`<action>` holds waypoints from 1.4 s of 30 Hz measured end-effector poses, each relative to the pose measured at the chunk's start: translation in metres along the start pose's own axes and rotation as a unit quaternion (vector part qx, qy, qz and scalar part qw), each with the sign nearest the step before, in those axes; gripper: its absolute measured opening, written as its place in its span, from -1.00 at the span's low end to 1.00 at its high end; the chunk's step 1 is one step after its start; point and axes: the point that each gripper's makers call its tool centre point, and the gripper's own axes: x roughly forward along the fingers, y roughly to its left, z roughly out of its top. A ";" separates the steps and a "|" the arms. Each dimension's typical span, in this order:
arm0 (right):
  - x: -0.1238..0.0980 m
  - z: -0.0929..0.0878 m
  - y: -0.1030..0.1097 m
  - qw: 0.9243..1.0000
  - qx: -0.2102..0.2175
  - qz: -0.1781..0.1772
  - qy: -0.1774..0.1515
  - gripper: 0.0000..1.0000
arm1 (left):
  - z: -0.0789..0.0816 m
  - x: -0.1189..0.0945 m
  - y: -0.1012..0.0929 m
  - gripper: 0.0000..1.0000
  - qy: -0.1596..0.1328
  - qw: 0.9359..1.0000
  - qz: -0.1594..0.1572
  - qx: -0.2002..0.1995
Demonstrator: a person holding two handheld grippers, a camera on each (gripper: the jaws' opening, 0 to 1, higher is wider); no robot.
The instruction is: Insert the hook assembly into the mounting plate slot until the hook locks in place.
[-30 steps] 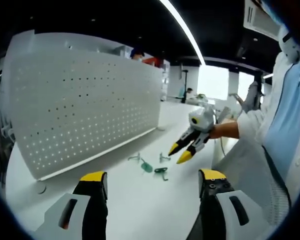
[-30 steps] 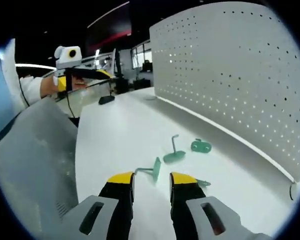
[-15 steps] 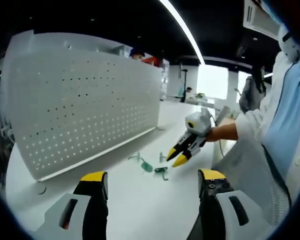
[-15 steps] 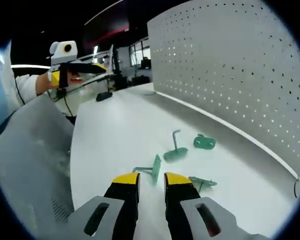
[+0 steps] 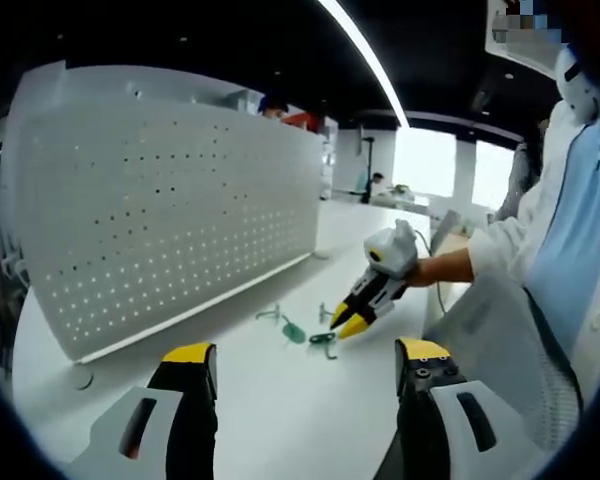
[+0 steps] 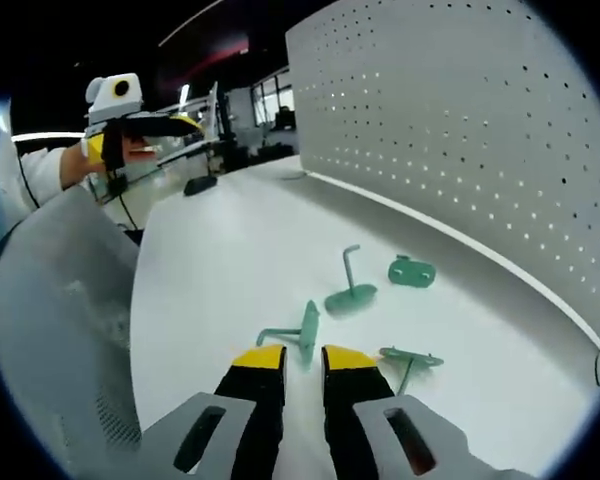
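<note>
Yellow tips mark your right gripper [image 6: 300, 357], whose jaws stand nearly closed with only a thin gap between them, and they hold nothing. Just ahead of those tips a green hook [image 6: 298, 336] lies on the white table [image 6: 220, 260], its flat plate on edge and its thin rod running off to the left in the right gripper view. Beyond it a second hook [image 6: 351, 290] sits with its rod pointing up, a flat green plate [image 6: 411, 271] lies nearer the white perforated board [image 6: 460, 130], and a third hook [image 6: 410, 360] rests to the right of the tips. Your left gripper [image 5: 305, 360] hangs wide open and empty, well back from the green parts.
</note>
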 end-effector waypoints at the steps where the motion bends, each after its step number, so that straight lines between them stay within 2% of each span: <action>1: 0.000 -0.001 0.000 1.000 0.001 0.000 0.001 -0.78 | 0.000 0.000 0.000 0.48 0.000 1.000 0.000 0.001; 14: 0.004 -0.007 0.001 1.000 0.005 -0.003 0.008 -0.82 | -0.002 -0.001 -0.006 0.47 0.002 1.000 0.000 0.000; 25: 0.007 -0.006 -0.001 1.000 0.008 -0.006 0.004 -0.84 | 0.002 0.001 -0.003 0.46 0.003 1.000 -0.003 0.003; 42: 0.010 -0.010 -0.003 1.000 0.009 -0.013 0.004 -0.91 | -0.003 0.008 -0.003 0.43 0.006 1.000 -0.012 -0.006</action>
